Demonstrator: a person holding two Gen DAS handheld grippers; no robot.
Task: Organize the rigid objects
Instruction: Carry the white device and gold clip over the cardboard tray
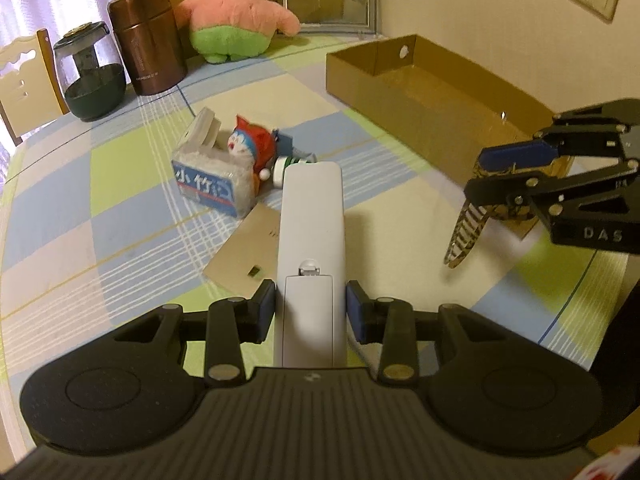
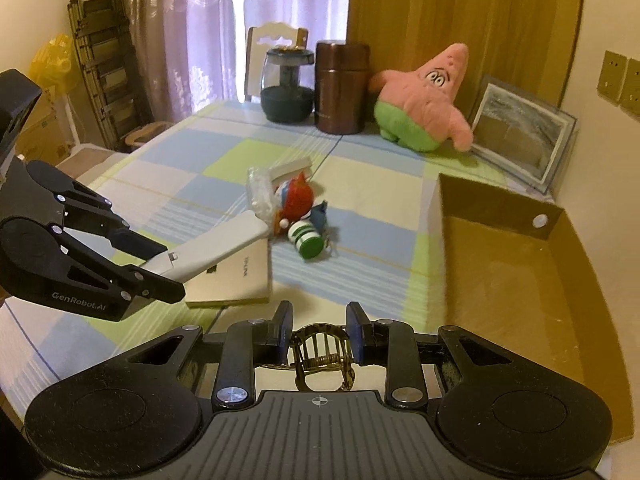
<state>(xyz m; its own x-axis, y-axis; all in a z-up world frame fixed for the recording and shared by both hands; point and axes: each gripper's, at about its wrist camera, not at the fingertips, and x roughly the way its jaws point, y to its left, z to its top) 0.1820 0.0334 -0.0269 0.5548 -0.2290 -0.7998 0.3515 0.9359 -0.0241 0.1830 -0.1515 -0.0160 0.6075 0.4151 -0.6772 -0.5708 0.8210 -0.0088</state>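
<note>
My left gripper (image 1: pixel 311 312) is shut on a white remote control (image 1: pixel 311 224) and holds it above the checked tablecloth; it also shows in the right wrist view (image 2: pixel 216 250). My right gripper (image 2: pixel 319 334) is shut on a gold-and-black hair claw clip (image 2: pixel 322 350), near the open cardboard box (image 2: pixel 516 264). In the left wrist view the clip (image 1: pixel 466 232) hangs from the right gripper (image 1: pixel 500 176) by the box (image 1: pixel 432 92). On the table lie a tissue pack (image 1: pixel 210 178), a Doraemon toy (image 1: pixel 250 142), a green-and-white bottle (image 2: pixel 306 238) and a flat tan box (image 2: pixel 236 280).
At the table's far side stand a dark glass jar (image 2: pixel 287 84), a brown canister (image 2: pixel 341 86), a Patrick plush (image 2: pixel 422 100) and a framed picture (image 2: pixel 520 132) against the wall. A chair (image 2: pixel 276 40) stands behind the table.
</note>
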